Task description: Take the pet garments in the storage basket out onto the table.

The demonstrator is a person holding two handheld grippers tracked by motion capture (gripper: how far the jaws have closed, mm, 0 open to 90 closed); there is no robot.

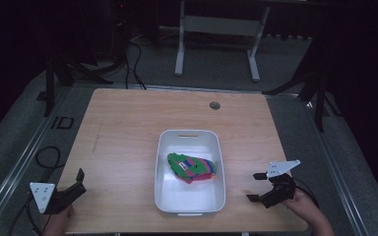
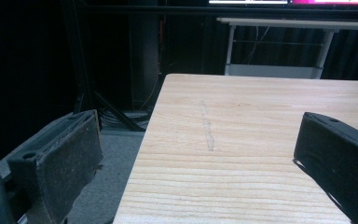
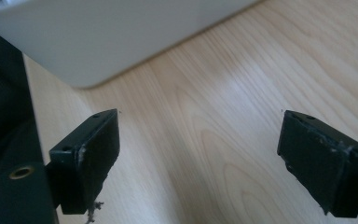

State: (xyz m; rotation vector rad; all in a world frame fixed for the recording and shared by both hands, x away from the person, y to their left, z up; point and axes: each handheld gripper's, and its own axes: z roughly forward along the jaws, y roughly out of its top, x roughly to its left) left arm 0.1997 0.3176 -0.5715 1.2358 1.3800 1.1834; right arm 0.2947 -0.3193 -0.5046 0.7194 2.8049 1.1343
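A wooden table (image 1: 128,128) seen from above, with a white rectangular bin (image 1: 190,200) near its middle as the landmark. Far to the left of the bin, at the table's near left corner, the left gripper (image 1: 76,183) rests low with its jaws spread wide and nothing between them; its own view looks along the bare left edge of the tabletop. Inside the bin, in its middle, lies a bunched, brightly coloured cloth (image 1: 192,167) in green, pink and blue, its longer side running across the bin from left to right. Just to the right of the bin, the right gripper (image 1: 256,187) is held in a hand (image 1: 307,205), its jaws also wide apart and empty, pointing toward the bin's right wall. The right gripper is clearly the nearer one, so any reach for the cloth would likely come from that side, up and over the wall.
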